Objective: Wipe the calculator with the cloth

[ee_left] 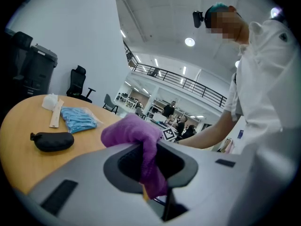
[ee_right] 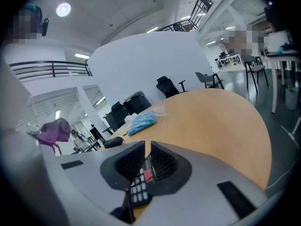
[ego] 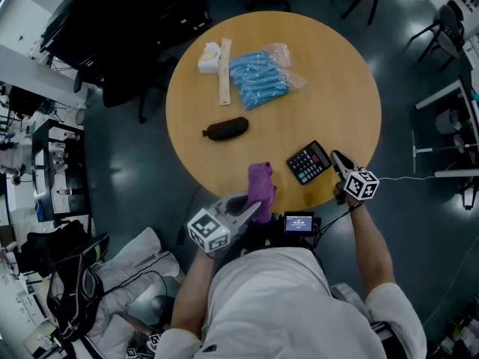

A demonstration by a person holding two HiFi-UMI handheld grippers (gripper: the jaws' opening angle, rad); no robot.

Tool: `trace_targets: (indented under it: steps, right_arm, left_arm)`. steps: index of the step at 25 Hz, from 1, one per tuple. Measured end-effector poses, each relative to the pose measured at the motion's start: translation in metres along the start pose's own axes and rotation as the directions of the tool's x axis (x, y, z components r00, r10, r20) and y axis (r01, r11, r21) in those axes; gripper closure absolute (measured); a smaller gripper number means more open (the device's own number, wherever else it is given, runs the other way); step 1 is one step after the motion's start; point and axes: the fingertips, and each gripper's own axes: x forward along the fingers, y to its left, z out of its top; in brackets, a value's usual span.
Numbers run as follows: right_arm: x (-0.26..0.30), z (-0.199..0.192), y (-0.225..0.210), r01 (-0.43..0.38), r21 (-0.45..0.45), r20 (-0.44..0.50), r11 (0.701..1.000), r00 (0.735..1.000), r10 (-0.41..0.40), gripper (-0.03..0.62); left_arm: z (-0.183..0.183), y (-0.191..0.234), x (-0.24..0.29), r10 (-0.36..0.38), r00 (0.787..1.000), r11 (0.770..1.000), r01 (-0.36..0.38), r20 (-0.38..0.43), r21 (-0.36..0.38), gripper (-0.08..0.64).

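Nearest the person, the left gripper (ee_left: pixel 149 166) pinches a purple cloth (ego: pixel 260 187), bunched and held above the round table's (ego: pixel 329 88) near edge. The calculator (ego: pixel 308 162) lies flat on the table just to the cloth's right, skewed to the rim. The right gripper (ee_right: pixel 148 157) is at its far-right side, jaws drawn almost together on its edge, I'd judge. The wipe must travel rightward. The cloth buries the left jaw tips. Farther off lie a black pouch (ego: pixel 226 129) and a blue packet (ego: pixel 258 77).
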Motion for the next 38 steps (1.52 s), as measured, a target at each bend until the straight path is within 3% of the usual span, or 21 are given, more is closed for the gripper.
trace_targets:
  steps: [5,9,11,13,15,19,21,23,27,30,38]
  right_arm:
    - [-0.017,0.020,0.054,-0.045,-0.056,-0.004,0.997,0.999,0.045,0.577]
    - [-0.029,0.031,0.139,-0.192,-0.113,-0.083,0.975,0.980,0.183,0.577]
    - [-0.032,0.034,0.177,-0.255,-0.148,-0.113,0.956,0.964,0.240,0.577]
    - [-0.035,0.033,0.200,-0.288,-0.162,-0.121,0.944,0.955,0.271,0.577]
    - [-0.038,0.030,0.213,-0.296,-0.169,-0.122,0.940,0.953,0.278,0.577]
    - [-0.043,0.021,0.224,-0.279,-0.154,-0.112,0.948,0.958,0.264,0.577]
    - [-0.048,0.017,0.226,-0.266,-0.143,-0.102,0.953,0.962,0.253,0.577]
    - [-0.054,0.014,0.227,-0.252,-0.131,-0.090,0.959,0.966,0.242,0.577]
    - [-0.065,0.007,0.225,-0.224,-0.100,-0.065,0.969,0.974,0.219,0.577]
    - [-0.071,0.003,0.224,-0.203,-0.075,-0.054,0.976,0.978,0.199,0.577]
    - [-0.077,-0.012,0.220,-0.179,-0.035,-0.056,0.983,0.983,0.177,0.577]
  left_arm:
    - [0.000,-0.003,-0.002,-0.010,1.000,1.000,0.010,0.012,0.009,0.491]
    - [0.002,-0.003,-0.009,-0.005,1.000,1.000,0.004,0.030,0.021,0.490]
    - [-0.002,0.007,-0.013,0.041,0.999,0.999,-0.042,0.021,0.026,0.490]
    - [-0.016,0.026,-0.013,0.141,0.990,0.989,-0.139,-0.030,0.043,0.490]
    - [-0.036,0.051,-0.010,0.284,0.951,0.955,-0.270,-0.123,0.120,0.489]
    - [-0.068,0.103,-0.001,0.540,0.796,0.833,-0.458,-0.273,0.311,0.490]
    - [-0.075,0.122,0.003,0.596,0.747,0.795,-0.497,-0.296,0.347,0.489]
    - [-0.084,0.136,0.008,0.613,0.722,0.786,-0.514,-0.320,0.344,0.491]
    - [-0.111,0.157,0.015,0.610,0.693,0.792,-0.522,-0.384,0.315,0.490]
    - [-0.127,0.167,0.014,0.613,0.669,0.790,-0.513,-0.421,0.336,0.489]
    - [-0.152,0.177,0.021,0.619,0.629,0.785,-0.516,-0.471,0.343,0.489]
